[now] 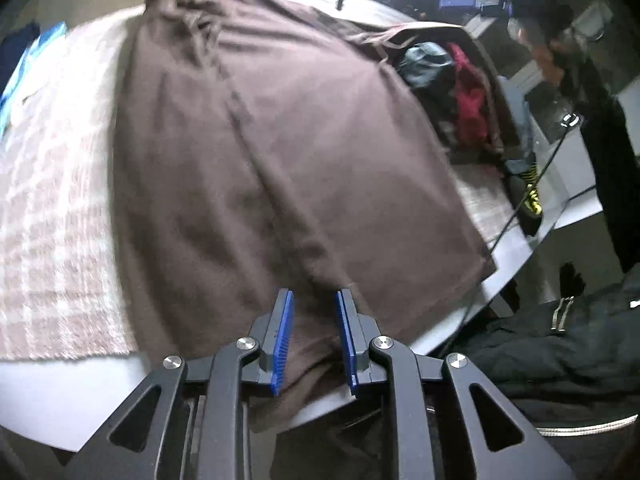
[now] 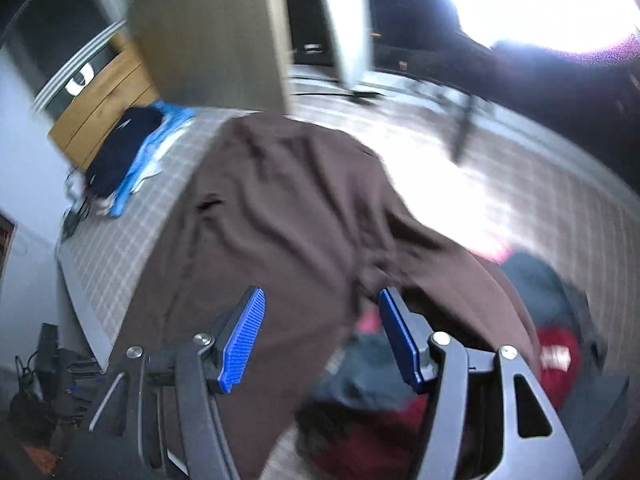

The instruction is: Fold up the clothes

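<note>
surface [image 1: 48,216]: checked cloth on top, carrying everything
brown garment [image 1: 260,152]: spread out mostly flat, near hem hanging over the edge, no fold in it yet by my read
unfolded pile [image 1: 448,92]: red and dark clothes beside it (still to do)
folded stack [image 2: 132,160]: blue bits at the far end, looks done
left gripper [image 1: 314,340]: released, hem between the pads but not pinched
right gripper [image 2: 320,336]: released, holding nothing

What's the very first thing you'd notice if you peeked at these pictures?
The big brown garment spread over the checked cloth on the table fills the middle of both views. Behind it, at the table's far left corner, lies a pile of dark blue and light blue clothes, and on its right a red and grey heap. Blue-padded jaws of the left gripper stand apart over the garment's near hem.
</note>
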`<state>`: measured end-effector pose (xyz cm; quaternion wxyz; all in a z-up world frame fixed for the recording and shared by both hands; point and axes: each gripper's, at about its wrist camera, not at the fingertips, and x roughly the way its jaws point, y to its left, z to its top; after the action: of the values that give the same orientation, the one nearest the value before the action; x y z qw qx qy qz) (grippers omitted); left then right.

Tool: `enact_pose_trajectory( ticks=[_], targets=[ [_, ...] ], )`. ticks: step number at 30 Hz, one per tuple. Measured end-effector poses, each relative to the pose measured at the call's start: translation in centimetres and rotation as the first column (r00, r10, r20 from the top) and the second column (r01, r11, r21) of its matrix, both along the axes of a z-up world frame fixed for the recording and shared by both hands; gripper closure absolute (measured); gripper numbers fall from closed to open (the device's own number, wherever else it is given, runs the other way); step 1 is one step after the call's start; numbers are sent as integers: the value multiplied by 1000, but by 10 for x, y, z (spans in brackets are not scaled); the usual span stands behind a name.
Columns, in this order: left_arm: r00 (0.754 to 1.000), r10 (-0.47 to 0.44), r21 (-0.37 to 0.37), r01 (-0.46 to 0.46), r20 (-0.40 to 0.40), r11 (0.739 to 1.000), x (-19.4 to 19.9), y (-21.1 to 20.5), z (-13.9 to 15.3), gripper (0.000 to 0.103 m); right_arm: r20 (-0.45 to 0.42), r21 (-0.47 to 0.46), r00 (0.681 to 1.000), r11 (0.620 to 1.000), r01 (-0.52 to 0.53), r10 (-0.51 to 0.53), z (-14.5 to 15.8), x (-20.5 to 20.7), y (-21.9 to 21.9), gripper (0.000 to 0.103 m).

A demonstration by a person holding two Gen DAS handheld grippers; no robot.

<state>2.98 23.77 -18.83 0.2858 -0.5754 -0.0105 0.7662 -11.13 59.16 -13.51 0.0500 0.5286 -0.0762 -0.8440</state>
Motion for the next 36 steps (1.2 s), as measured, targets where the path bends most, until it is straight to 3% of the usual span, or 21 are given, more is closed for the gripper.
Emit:
enact_pose_trajectory(
  ticks=[4, 7, 13, 18, 22, 25, 29, 33, 36],
  targets=[
    [993, -110, 56, 112, -41, 992, 9, 35, 12, 74, -8, -17, 993, 993, 114, -114, 4, 43, 37, 44],
    [982, -184, 93, 187, -44, 978, 17, 62, 11, 74, -27, -30, 986, 986, 166, -167, 13, 79, 43, 44],
    [951, -304, 147, 308, -47, 940, 37, 116, 12, 74, -11, 87, 966, 962, 259, -259, 25, 130, 63, 44],
    [944, -325, 136, 330, -59, 934, 32, 144, 17, 73, 32, 42, 939, 939, 341, -343, -3, 162, 111, 44],
    [945, -323, 100, 327, -51, 940, 10, 170, 19, 73, 91, -75, 929, 928, 366, -359, -47, 185, 137, 44],
    [938, -342, 96, 345, -53, 934, -6, 194, 22, 73, 105, -192, 942, 923, 334, -319, -70, 194, 141, 44],
    [935, -354, 126, 354, -30, 927, -31, 232, 22, 73, 146, -327, 947, 889, 320, -287, -100, 198, 148, 44],
    [933, -357, 140, 359, -41, 923, -56, 282, 20, 73, 151, -413, 947, 852, 321, -283, -112, 202, 155, 44],
    [935, -354, 131, 355, -29, 926, -71, 312, 10, 73, 124, -431, 954, 851, 300, -274, -107, 206, 157, 44]
  ],
)
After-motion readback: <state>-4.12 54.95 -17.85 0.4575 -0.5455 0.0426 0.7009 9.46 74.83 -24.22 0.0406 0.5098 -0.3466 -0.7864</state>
